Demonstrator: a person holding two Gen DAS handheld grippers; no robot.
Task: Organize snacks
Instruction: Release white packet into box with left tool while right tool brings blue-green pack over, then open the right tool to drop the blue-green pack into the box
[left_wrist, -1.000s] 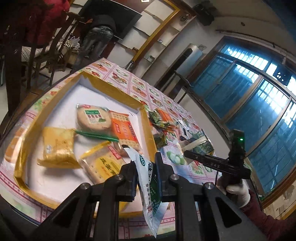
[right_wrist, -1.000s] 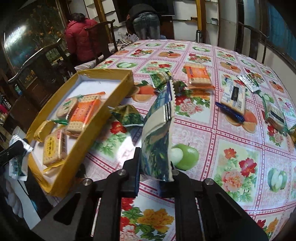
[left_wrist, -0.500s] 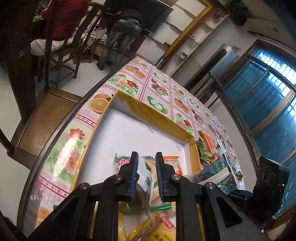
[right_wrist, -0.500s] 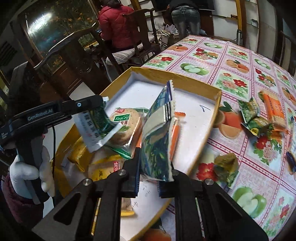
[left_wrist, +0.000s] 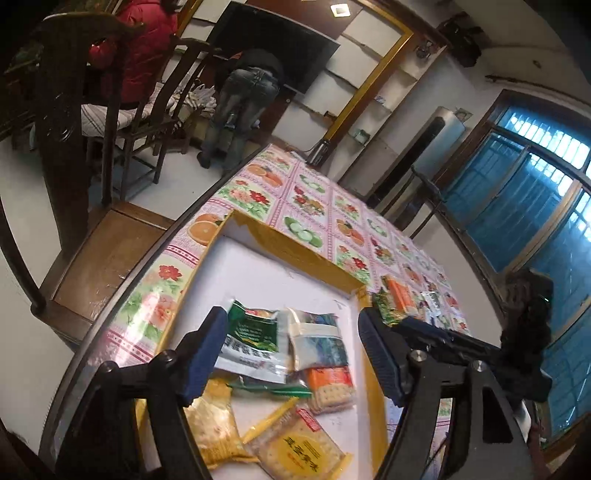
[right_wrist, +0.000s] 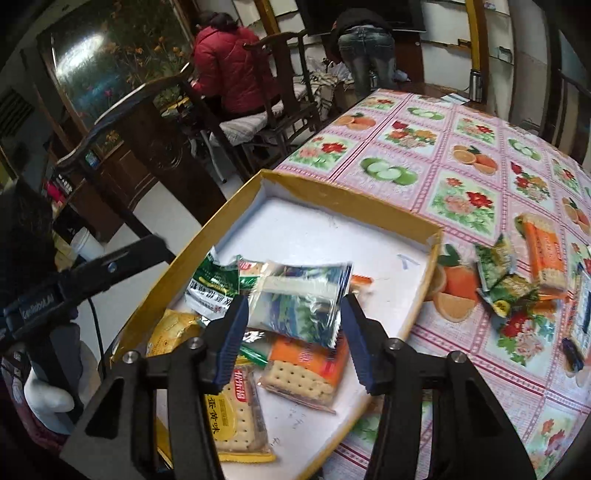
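A yellow-rimmed box (left_wrist: 295, 254) (right_wrist: 351, 195) with a white floor holds several snack packets. My left gripper (left_wrist: 291, 354) is open above a green-and-white packet (left_wrist: 253, 345) (right_wrist: 210, 288) lying in the box. My right gripper (right_wrist: 293, 332) is open above a blue-green packet (right_wrist: 299, 299) (left_wrist: 319, 345) lying beside it on the pile. Both packets rest on orange cracker packs (right_wrist: 306, 365) and yellow biscuit packs (left_wrist: 299, 448). Neither gripper holds anything. The right gripper's body shows in the left wrist view (left_wrist: 461, 347), and the left one in the right wrist view (right_wrist: 85, 280).
Loose snacks lie on the fruit-patterned tablecloth right of the box: green packets (right_wrist: 498, 277), an orange cracker pack (right_wrist: 545, 251) and others at the right edge. Wooden chairs (left_wrist: 74, 122) and two people (right_wrist: 232, 70) are beyond the table's left edge.
Both grippers have opened and let go of their packets, which now lie in the box. Before that the right gripper carried its packet from over the table to over the box.
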